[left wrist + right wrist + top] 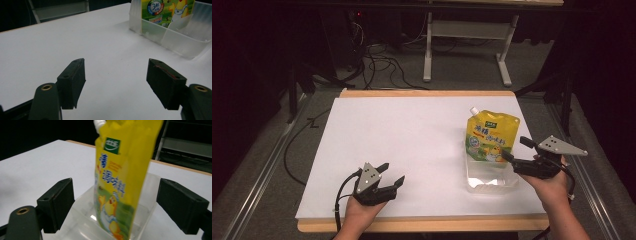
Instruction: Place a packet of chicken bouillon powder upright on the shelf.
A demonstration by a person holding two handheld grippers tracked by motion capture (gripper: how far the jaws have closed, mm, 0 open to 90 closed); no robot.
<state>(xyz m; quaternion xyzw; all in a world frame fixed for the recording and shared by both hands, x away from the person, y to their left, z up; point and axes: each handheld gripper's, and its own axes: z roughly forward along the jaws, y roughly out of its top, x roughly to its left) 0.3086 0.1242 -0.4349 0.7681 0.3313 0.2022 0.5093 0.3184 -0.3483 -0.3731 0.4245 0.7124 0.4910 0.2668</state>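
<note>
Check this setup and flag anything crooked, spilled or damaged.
Nothing looks spilled or damaged. The yellow pouch stands upright in the clear bin at the table's right, leaning slightly toward the bin's far end. The right tongs are open on either side of it; the left tongs are open over bare white tabletop.

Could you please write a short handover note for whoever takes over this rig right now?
Left gripper: open, holding nothing, low over the white table at its near left, jaws pointing toward the container.
Right gripper: open, jaws wide on either side of the pouch but not touching it.
Things: the yellow spouted pouch stands upright in the clear plastic container at the right of the table, white spout at the top.
Done: the pouch sits in the container, free of both grippers.
Left: I cannot tell whether it is being put in or taken out; if taken out, closing the right jaws on it would likely come next.
</note>
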